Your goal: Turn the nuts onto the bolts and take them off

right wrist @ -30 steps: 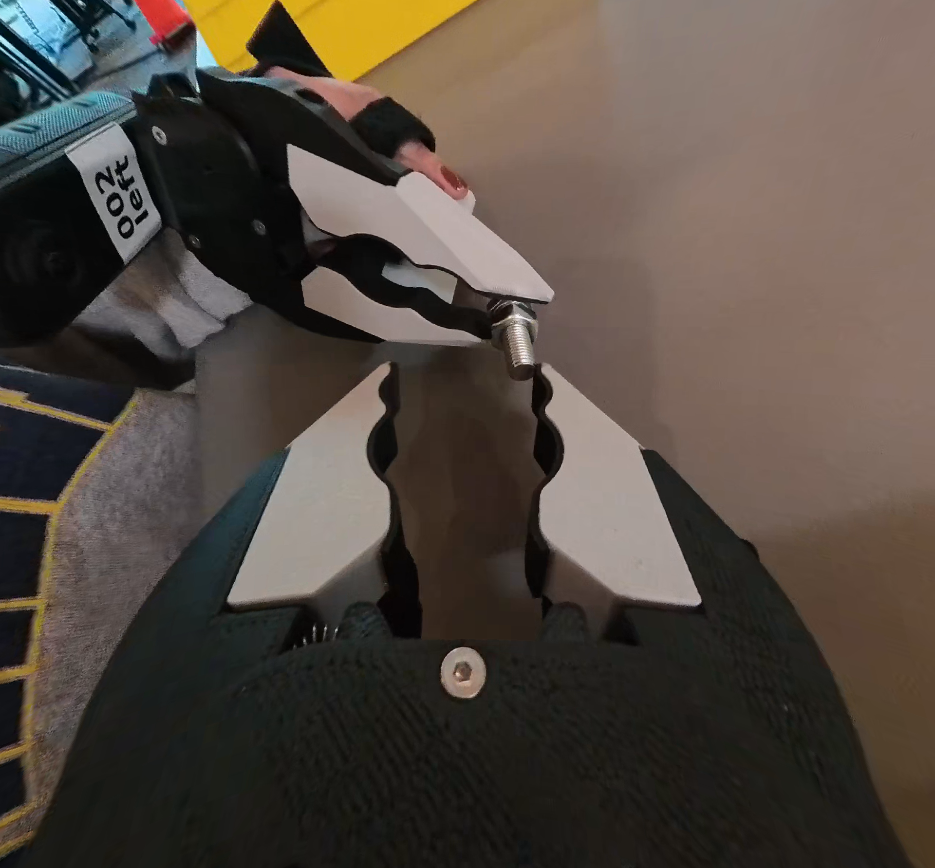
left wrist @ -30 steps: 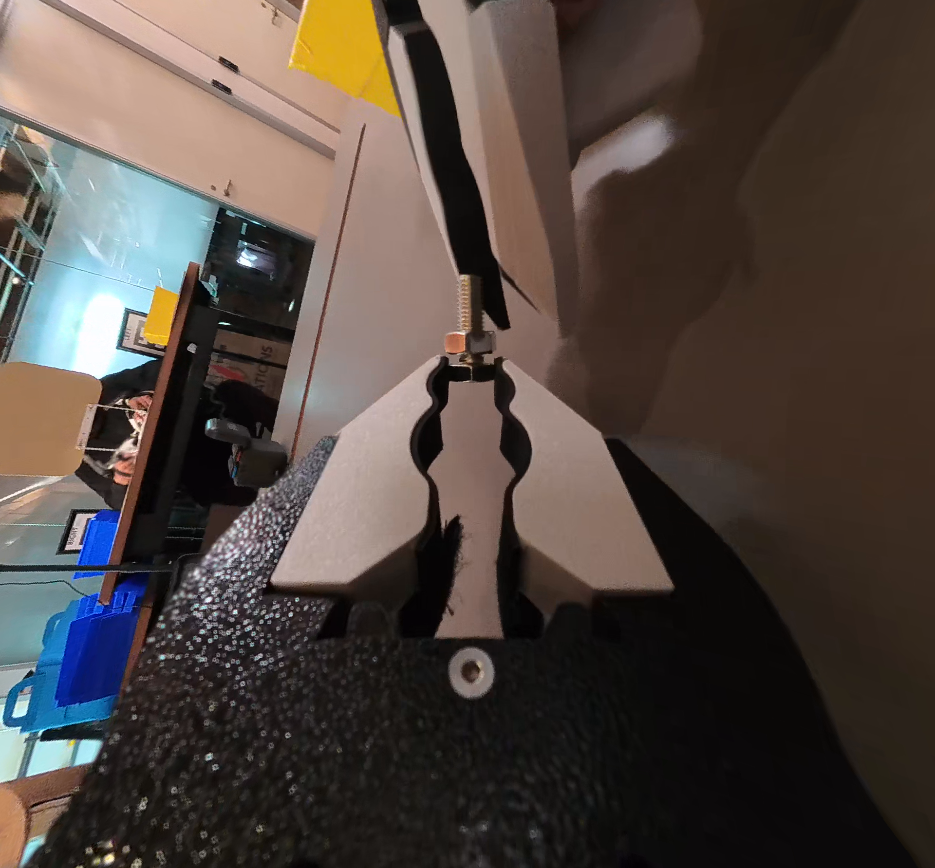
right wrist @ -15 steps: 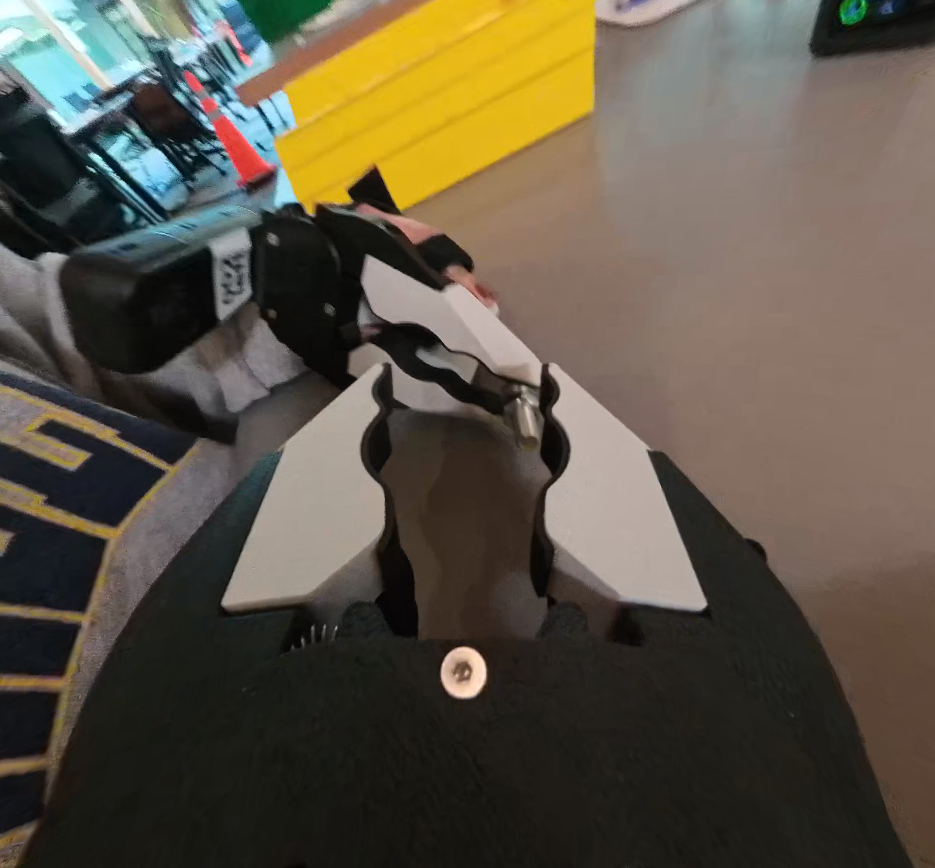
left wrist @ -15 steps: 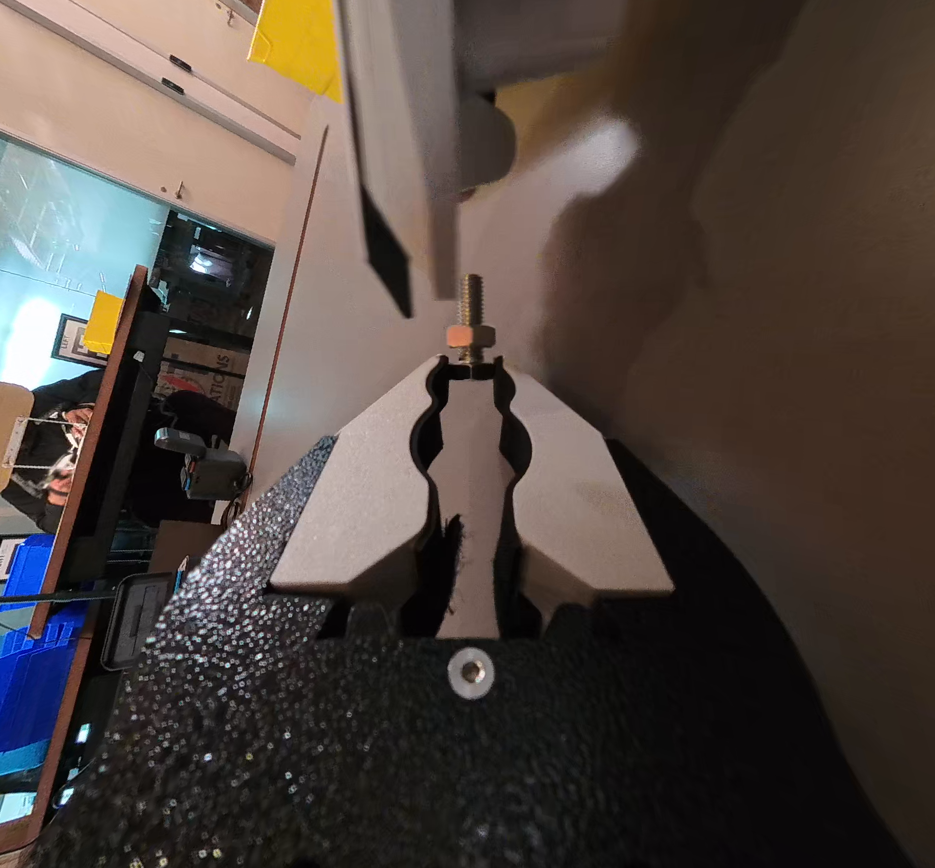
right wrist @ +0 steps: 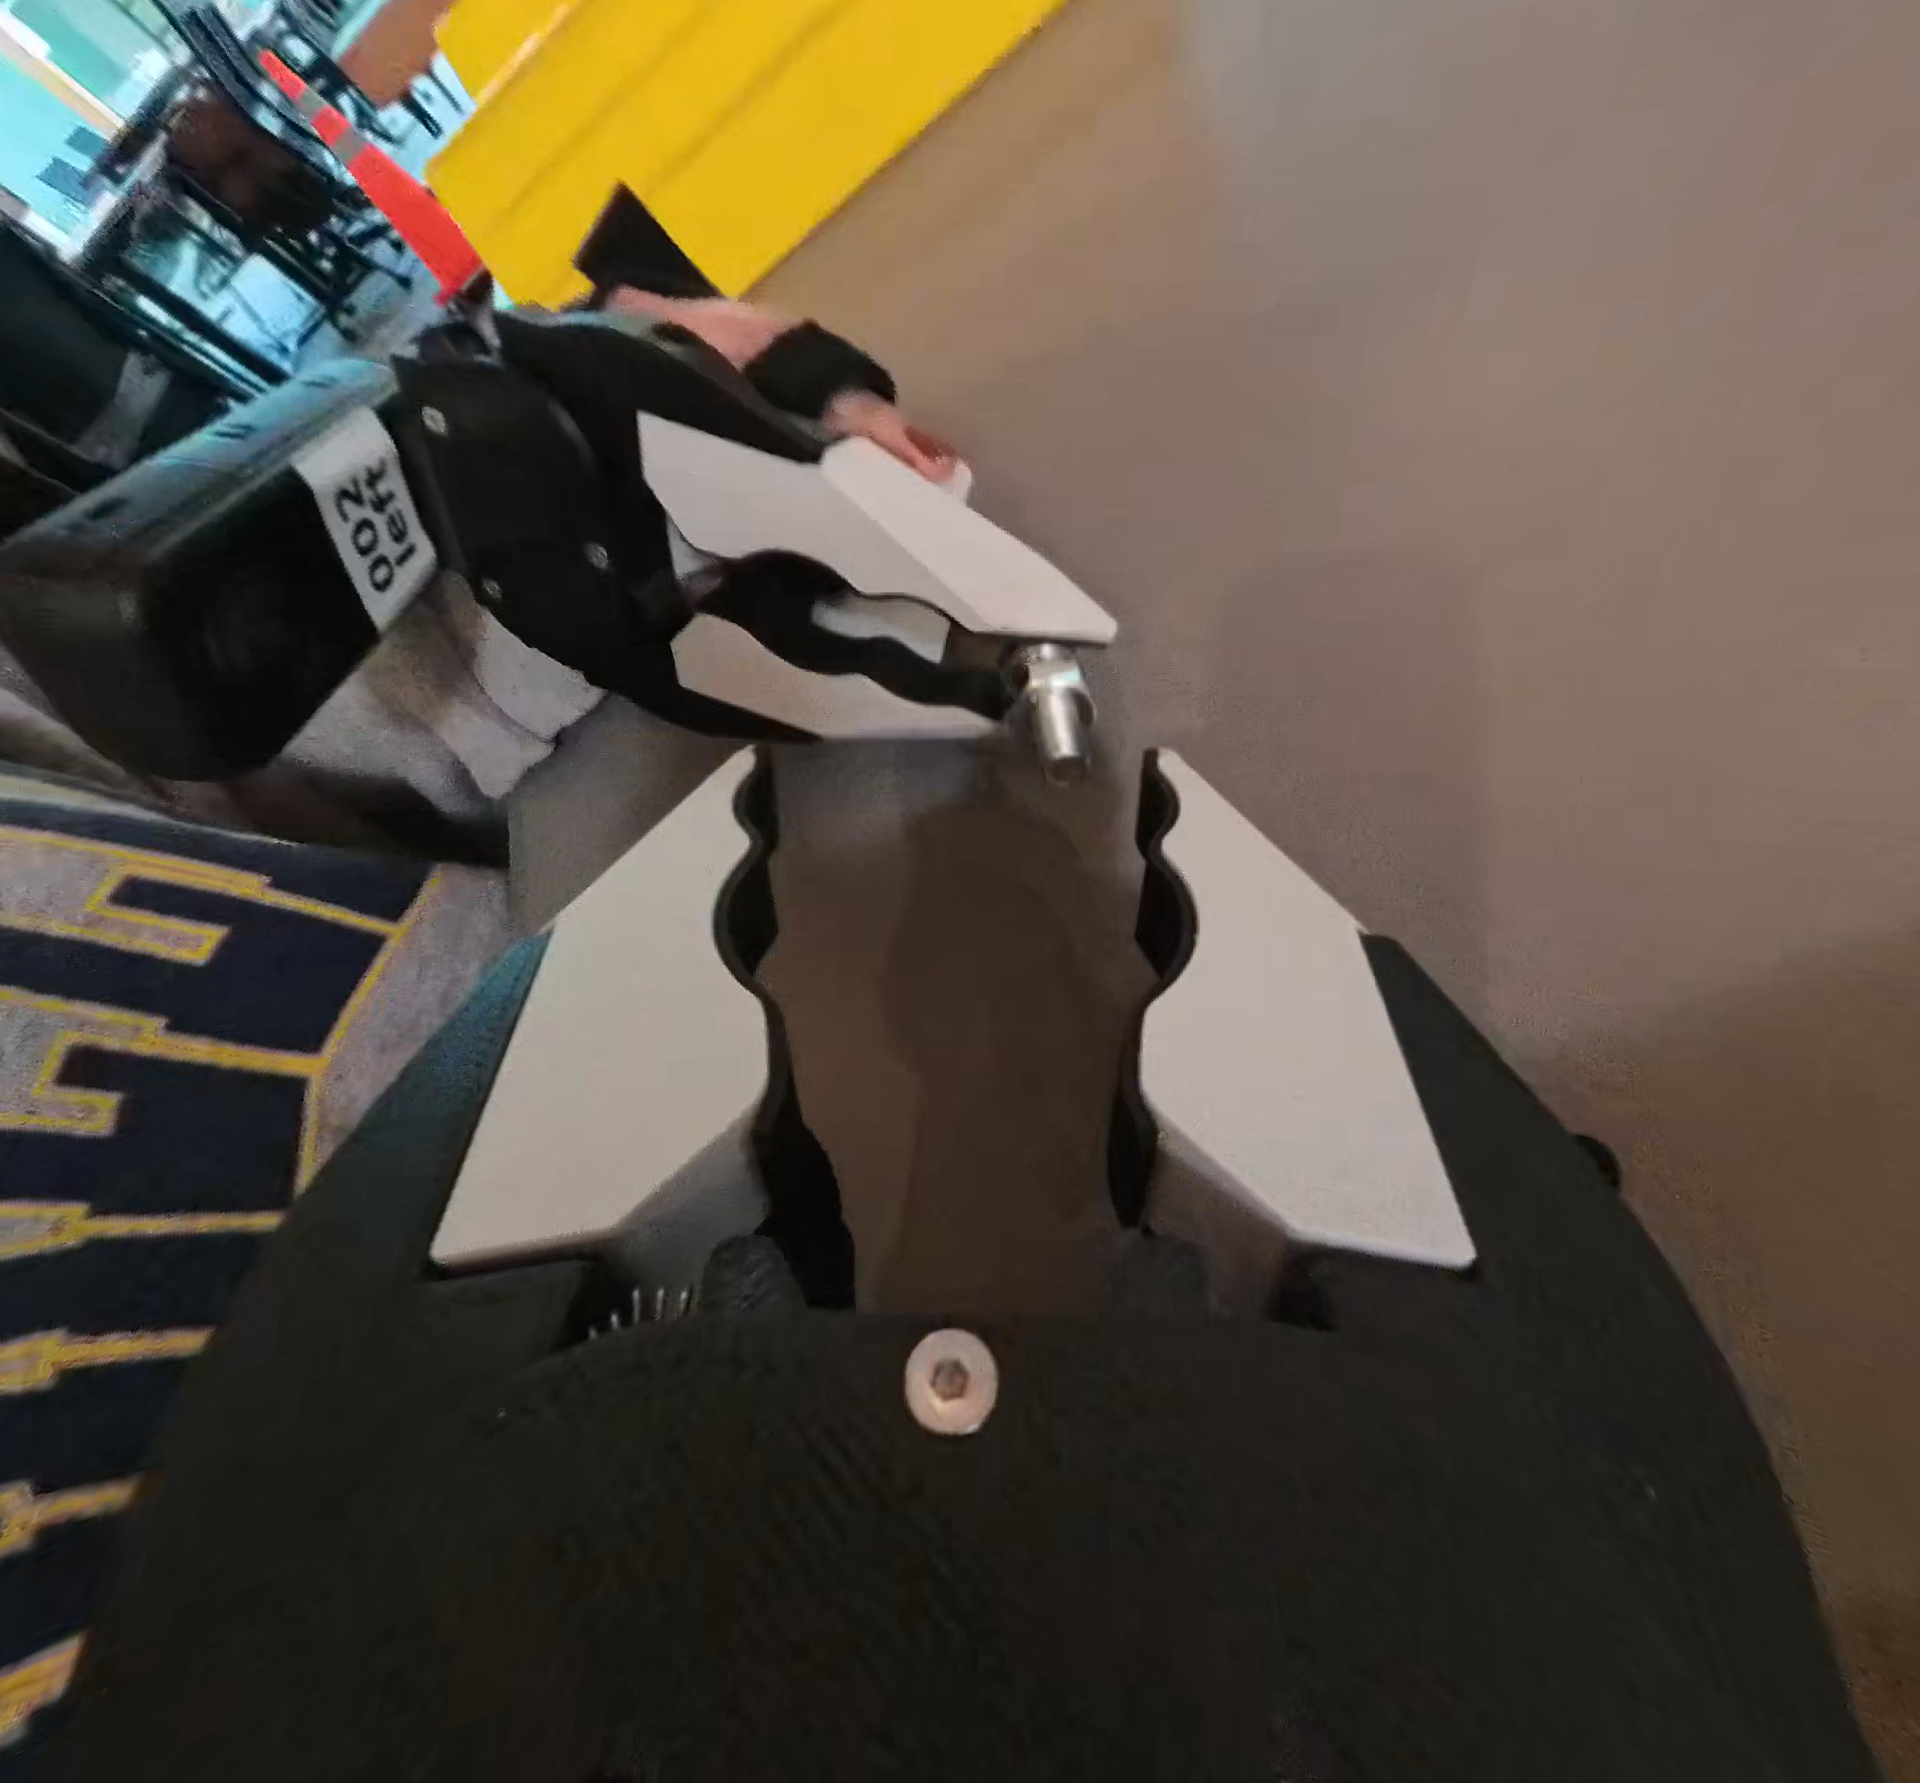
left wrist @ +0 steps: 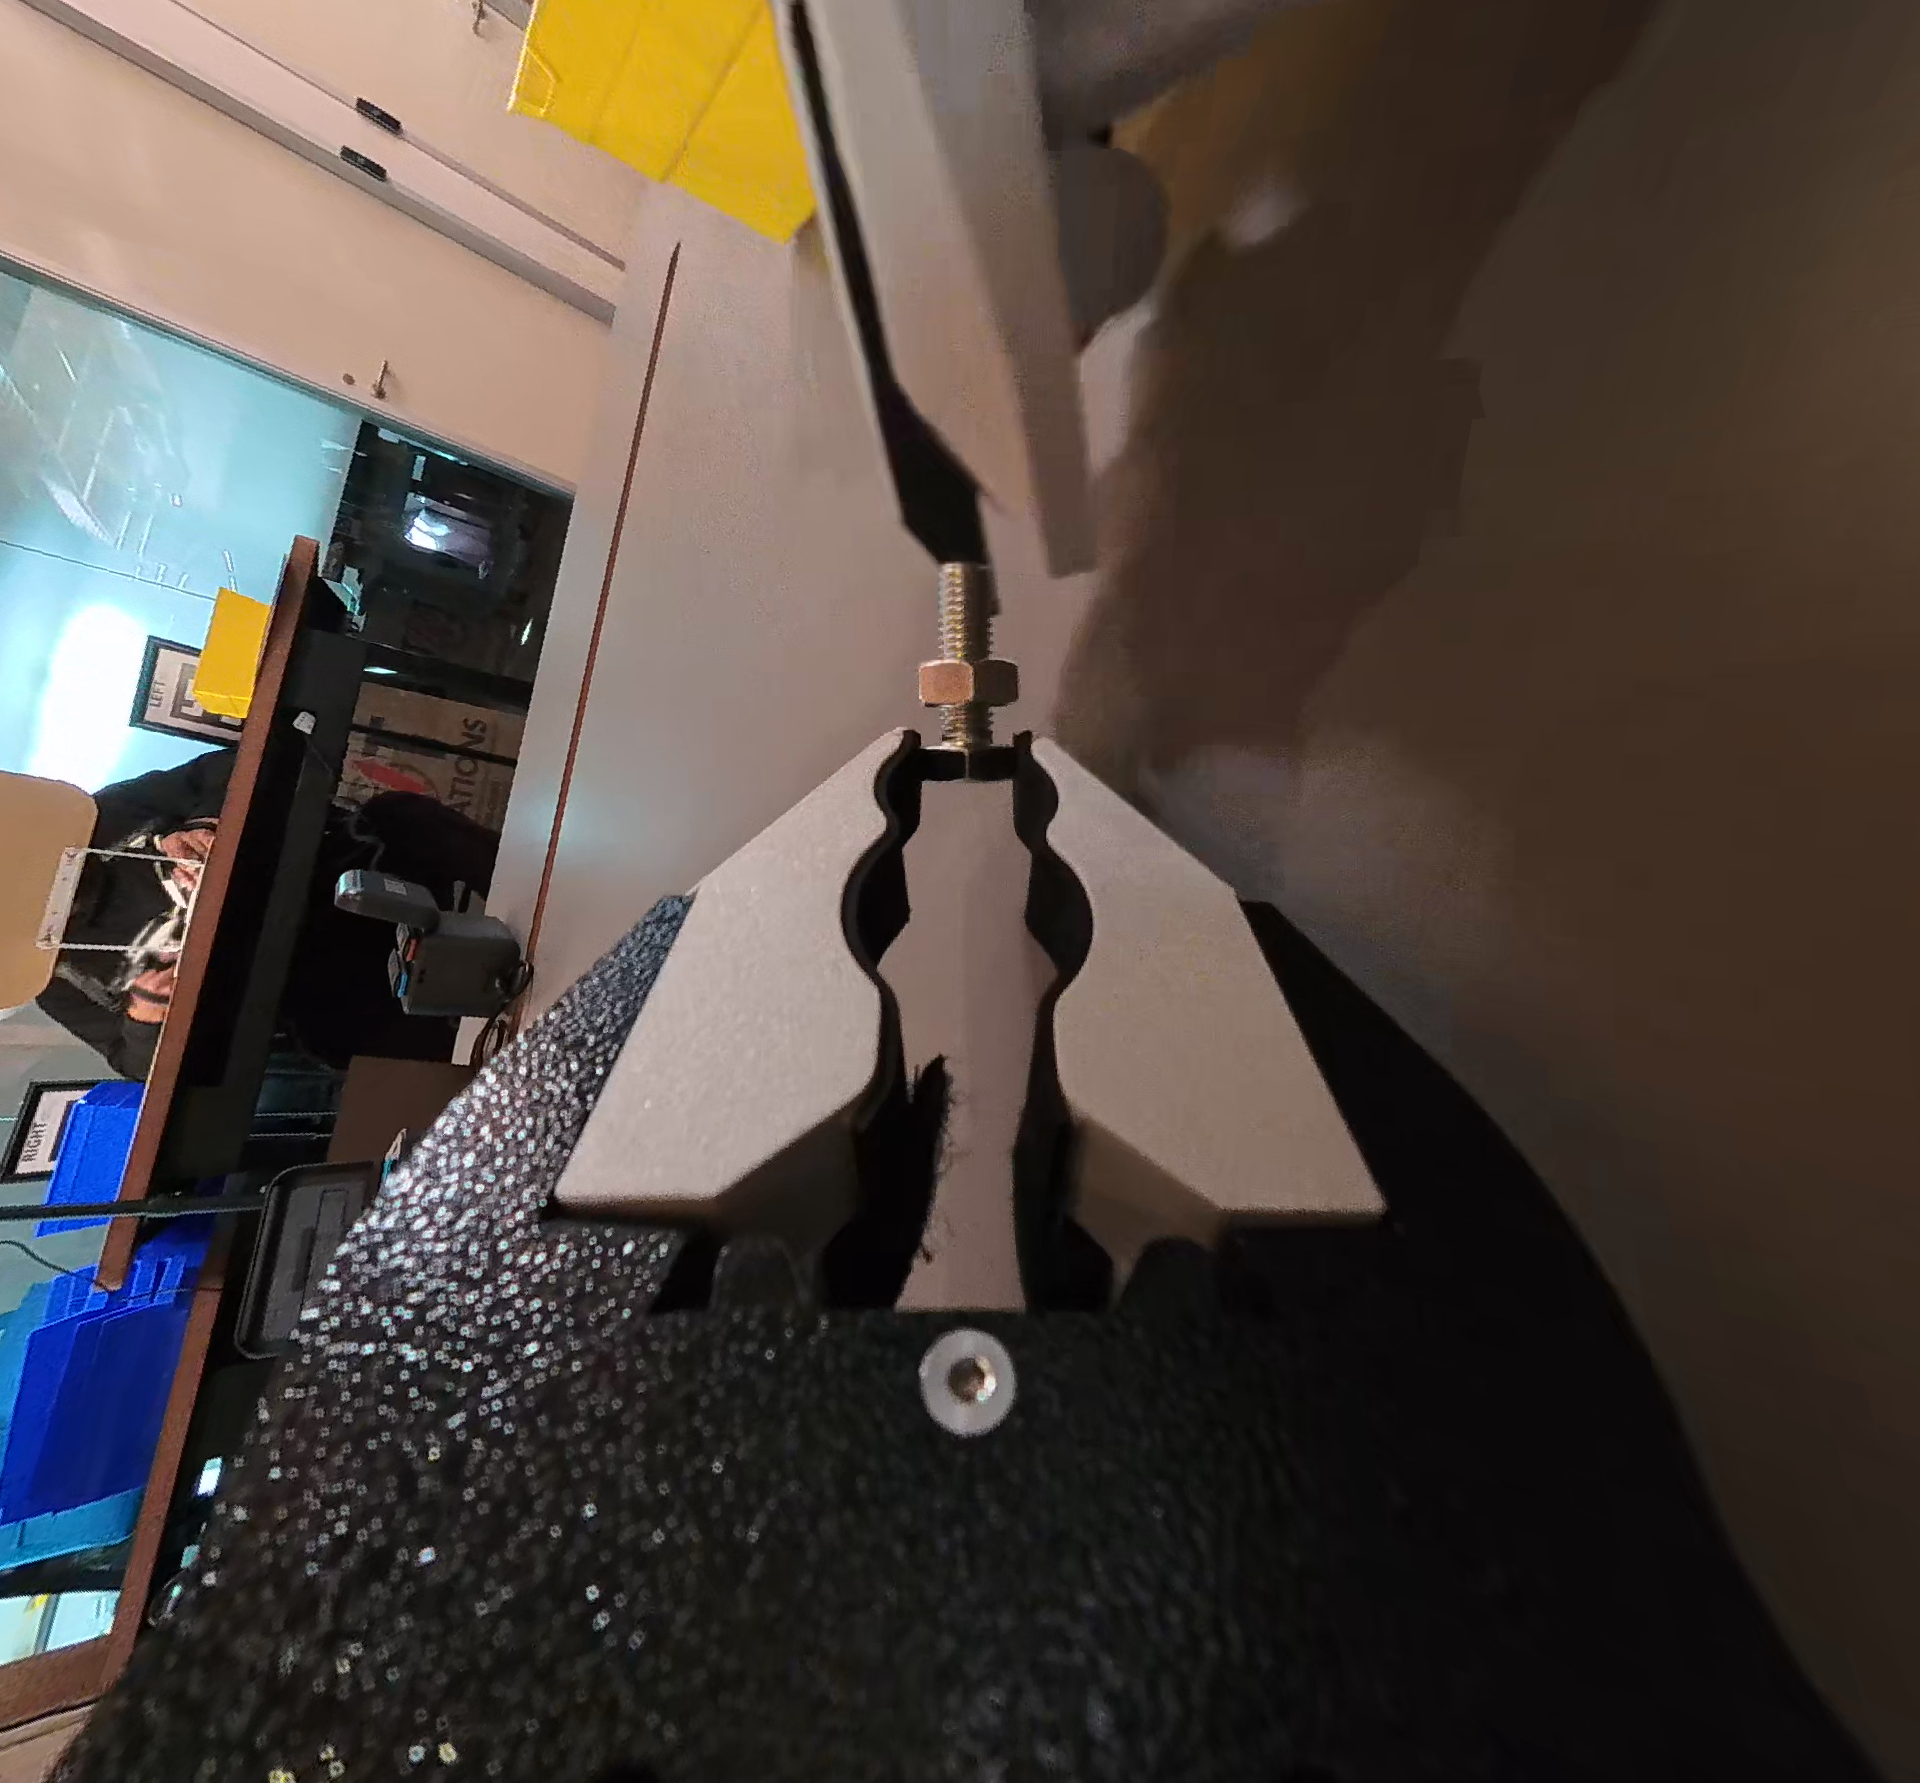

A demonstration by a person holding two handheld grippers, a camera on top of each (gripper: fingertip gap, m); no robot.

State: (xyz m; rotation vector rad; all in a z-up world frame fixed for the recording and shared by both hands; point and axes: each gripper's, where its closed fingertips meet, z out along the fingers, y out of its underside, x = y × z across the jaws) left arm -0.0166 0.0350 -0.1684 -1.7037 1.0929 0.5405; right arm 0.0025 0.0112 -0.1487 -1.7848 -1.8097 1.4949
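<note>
1. Nearest to me, my left gripper point(left wrist: 966, 746) had its fingers pinched on the head of the bolt point(left wrist: 966, 632), held clear above the worktop point(right wrist: 1507, 383) with the threaded shank pointing straight away from the gripper.
2. The nut point(left wrist: 968, 684) sat low on that shank, near the head but with a little thread showing between them.
3. My right gripper point(right wrist: 951, 767) had its fingers spread wide, nothing between them; the bolt tip lay just beyond the tip of one finger.
4. I judged this a regrip in the middle of turning the nut. Which way it was being turned, on or off, I could not tell.
5. The next move called for bringing the spread fingers over the nut's flats, closing squarely, then twisting while the left stayed firm.
6. The left wrist view alone showed the nut and thread sharply; in the right wrist view they were blurred.
7. The right wrist view alone showed the left gripper from outside, a hand point(right wrist: 831, 383) on it, and farther off the yellow bin point(right wrist: 790, 71).
</note>
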